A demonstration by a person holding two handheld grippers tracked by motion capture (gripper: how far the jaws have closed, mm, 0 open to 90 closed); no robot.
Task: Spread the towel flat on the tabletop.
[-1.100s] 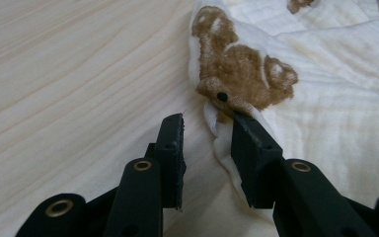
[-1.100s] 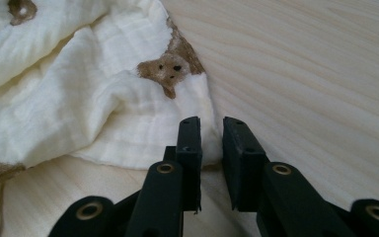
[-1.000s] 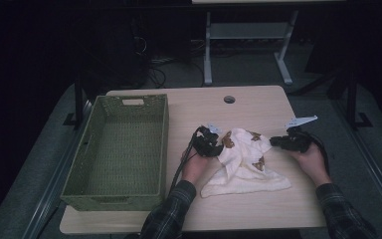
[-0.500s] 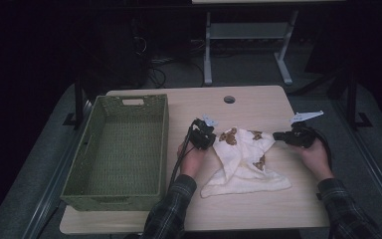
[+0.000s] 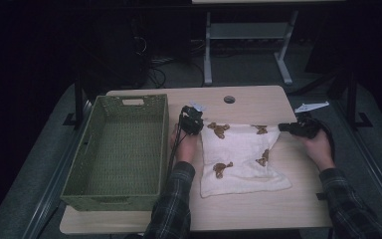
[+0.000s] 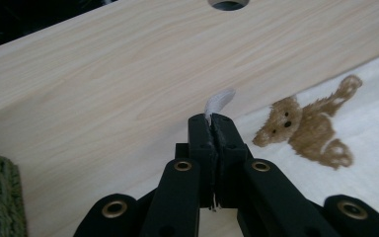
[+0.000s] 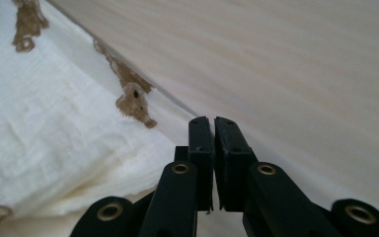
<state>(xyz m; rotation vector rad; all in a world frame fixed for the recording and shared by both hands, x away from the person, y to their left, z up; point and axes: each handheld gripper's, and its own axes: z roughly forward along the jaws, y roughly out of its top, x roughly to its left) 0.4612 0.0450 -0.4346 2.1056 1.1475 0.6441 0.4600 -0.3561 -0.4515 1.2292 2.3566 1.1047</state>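
Observation:
A white cloth (image 5: 238, 159) printed with brown teddy bears lies spread on the wooden table (image 5: 263, 102). My left gripper (image 5: 201, 125) is at the cloth's far left corner. In the left gripper view its jaws (image 6: 212, 121) are shut on that corner, and a tip of fabric (image 6: 220, 100) pokes out past them. My right gripper (image 5: 281, 128) is at the far right corner. In the right gripper view its jaws (image 7: 213, 123) are pressed together with the cloth (image 7: 54, 123) running under them. The far edge is stretched straight between both grippers.
A green woven basket (image 5: 164, 144) stands on the left part of the table, close to my left forearm. A round cable hole (image 5: 229, 99) sits near the far edge. Metal table legs (image 5: 208, 55) stand on the dark floor behind.
The cloth was bunched up between the grippers; now it is pulled out flat. Both grippers have moved apart and away from the person, each at a far corner.

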